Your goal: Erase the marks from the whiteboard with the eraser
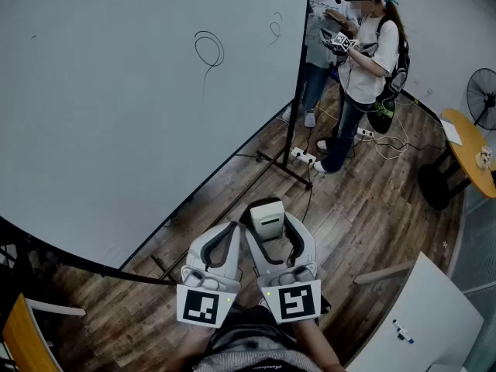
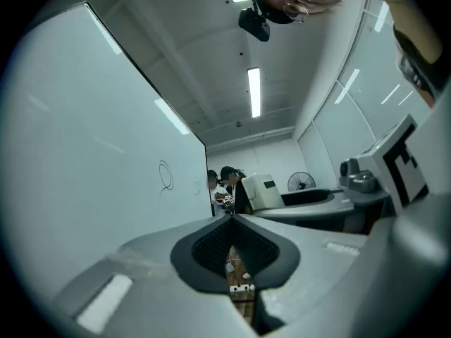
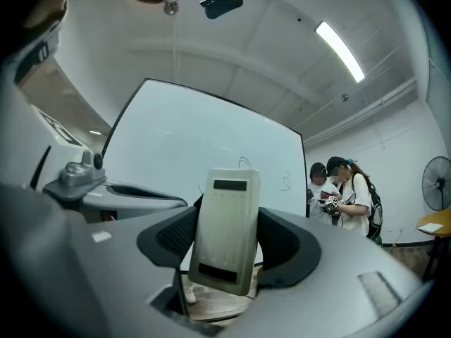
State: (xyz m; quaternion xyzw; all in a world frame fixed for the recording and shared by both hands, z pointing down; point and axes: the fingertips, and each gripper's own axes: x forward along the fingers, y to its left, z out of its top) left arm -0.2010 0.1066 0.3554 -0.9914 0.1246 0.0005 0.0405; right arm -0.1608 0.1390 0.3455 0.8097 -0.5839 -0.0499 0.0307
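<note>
A large whiteboard (image 1: pixel 116 107) fills the left of the head view and carries a black loop mark (image 1: pixel 209 49) and a smaller squiggle (image 1: pixel 275 28). Both marks also show in the right gripper view, the loop (image 3: pixel 244 163) and the squiggle (image 3: pixel 287 182). My right gripper (image 1: pixel 273 227) is shut on a white eraser (image 1: pixel 268 218), held upright between the dark pads (image 3: pixel 285 241) and well short of the board. My left gripper (image 1: pixel 231 229) sits just beside it, shut with nothing in it. From the left gripper view the eraser (image 2: pixel 264 191) shows to the right, above the closed jaws.
Two people (image 1: pixel 360 60) stand past the board's right edge by its stand (image 1: pixel 291 165). A power strip (image 1: pixel 302 157) and cables lie on the wood floor there. A fan (image 1: pixel 482 95) and round wooden table (image 1: pixel 473 153) are far right; a second white panel (image 1: pixel 422 316) is lower right.
</note>
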